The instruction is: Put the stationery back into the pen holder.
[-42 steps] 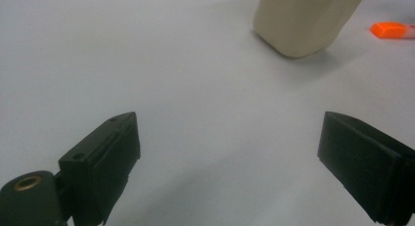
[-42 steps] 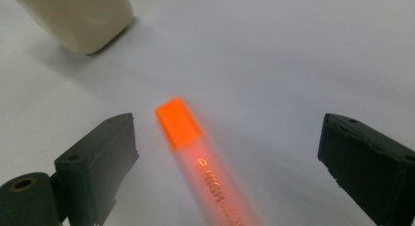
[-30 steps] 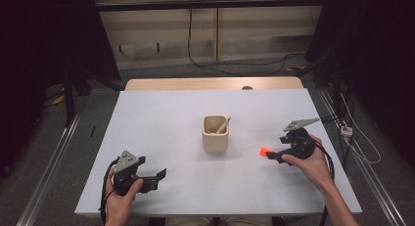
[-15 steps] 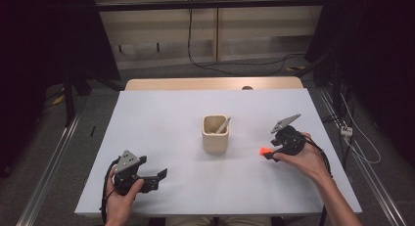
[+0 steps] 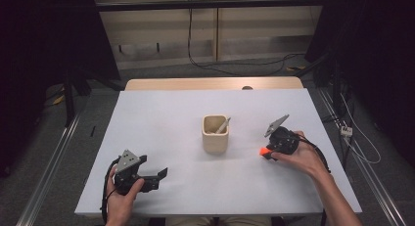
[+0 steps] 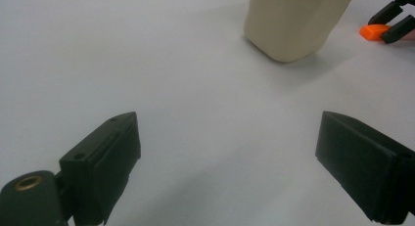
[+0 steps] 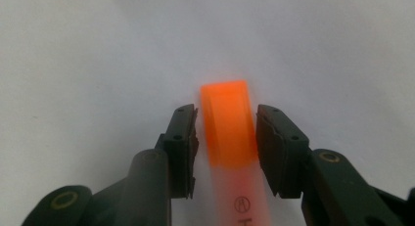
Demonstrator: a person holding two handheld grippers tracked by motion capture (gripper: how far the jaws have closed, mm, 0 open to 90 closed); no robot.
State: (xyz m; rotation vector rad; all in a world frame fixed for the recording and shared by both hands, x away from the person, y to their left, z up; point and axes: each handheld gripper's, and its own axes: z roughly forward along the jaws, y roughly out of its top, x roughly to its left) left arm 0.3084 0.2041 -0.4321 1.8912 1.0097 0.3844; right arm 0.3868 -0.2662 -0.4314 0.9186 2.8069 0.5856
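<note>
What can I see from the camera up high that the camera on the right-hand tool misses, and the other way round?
The high view alone takes in the whole white table, the beige cup with a stick leaning in it, the left gripper with its jaws apart, and the person's hands. The right gripper view alone shows, close up, that the orange piece is a flat strip with printed marks. Both show the right gripper and the orange piece between its jaws.
</note>
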